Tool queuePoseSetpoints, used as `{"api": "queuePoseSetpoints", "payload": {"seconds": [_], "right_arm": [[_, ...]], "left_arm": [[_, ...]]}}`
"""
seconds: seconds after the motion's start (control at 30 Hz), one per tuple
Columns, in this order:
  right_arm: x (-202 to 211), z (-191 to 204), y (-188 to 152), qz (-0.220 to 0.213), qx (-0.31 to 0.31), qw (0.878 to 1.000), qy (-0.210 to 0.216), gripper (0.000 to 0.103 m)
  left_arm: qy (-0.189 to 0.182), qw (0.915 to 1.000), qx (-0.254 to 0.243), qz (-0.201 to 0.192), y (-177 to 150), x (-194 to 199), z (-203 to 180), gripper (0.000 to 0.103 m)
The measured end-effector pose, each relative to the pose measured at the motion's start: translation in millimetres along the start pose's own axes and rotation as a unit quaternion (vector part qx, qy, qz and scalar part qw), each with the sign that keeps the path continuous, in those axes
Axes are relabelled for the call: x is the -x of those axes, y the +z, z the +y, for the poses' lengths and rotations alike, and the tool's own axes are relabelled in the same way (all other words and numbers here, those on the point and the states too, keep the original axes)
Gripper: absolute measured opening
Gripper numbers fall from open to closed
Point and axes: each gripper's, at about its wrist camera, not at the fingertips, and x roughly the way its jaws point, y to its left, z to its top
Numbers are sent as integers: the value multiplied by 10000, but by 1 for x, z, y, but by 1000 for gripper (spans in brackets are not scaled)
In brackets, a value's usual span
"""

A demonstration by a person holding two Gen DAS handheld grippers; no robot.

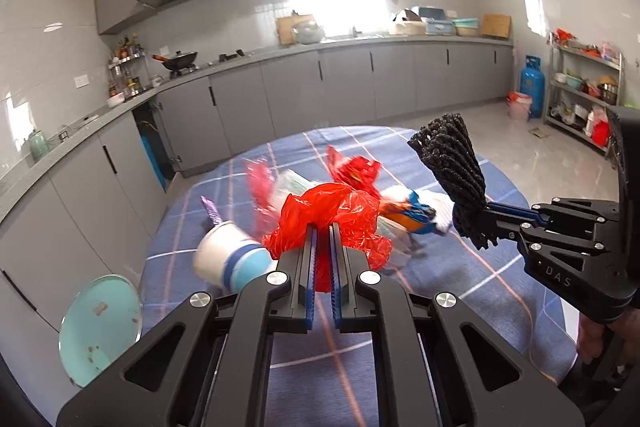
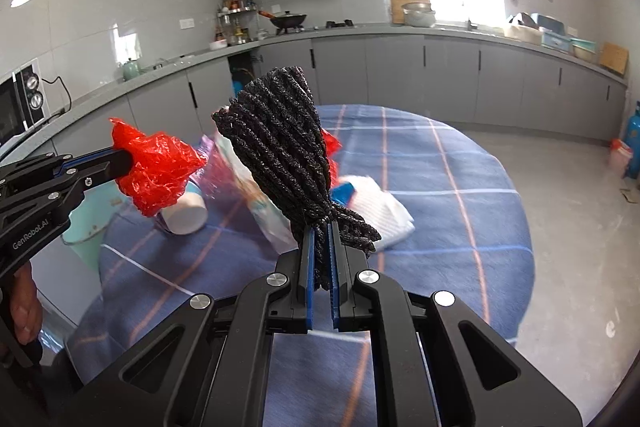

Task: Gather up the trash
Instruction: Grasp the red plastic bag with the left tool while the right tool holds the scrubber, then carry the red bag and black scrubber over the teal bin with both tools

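Clearly both tools are clamped: the left gripper (image 1: pixel 324 227) pinches a crumpled red bag (image 1: pixel 332 215) at mid-frame, and the right gripper (image 2: pixel 321 227) bites the tied neck of a black mesh bundle (image 2: pixel 280 143). Remaining trash, a paper cup (image 1: pixel 230 259), wrappers (image 1: pixel 404 213) and a white cloth (image 2: pixel 378 207), lies on the blue checked tablecloth (image 2: pixel 460 227) behind them. Thin, slick plastic may slip or tear from so narrow a pinch. Swinging either load could knock the cup toward the teal bin (image 1: pixel 100 323) at lower left, or off the table.
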Motion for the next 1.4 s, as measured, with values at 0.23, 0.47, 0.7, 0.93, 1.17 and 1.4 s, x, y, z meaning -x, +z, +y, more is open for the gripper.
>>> {"api": "queuePoseSetpoints", "payload": {"seconds": [0.23,0.47,0.7,0.93,1.17,1.4], "right_arm": [[-5,19,20,-80,116,9998,138,7],[-17,34,33,-125,223,9994,221,7],[-29,56,53,-218,319,9985,387,7],[-48,84,70,-210,462,9971,575,7],[-66,118,83,-155,697,9948,727,7],[-86,151,93,-92,882,9920,900,7]], "left_arm": [[249,9993,175,-230,8,19,25,7],[607,9974,282,-253,8,23,55,7],[1003,9936,458,-255,2,27,93,7],[1358,9884,627,-264,-5,34,132,7],[1575,9838,809,-274,-14,41,165,7],[1808,9783,969,-280,-23,48,193,7]]}}
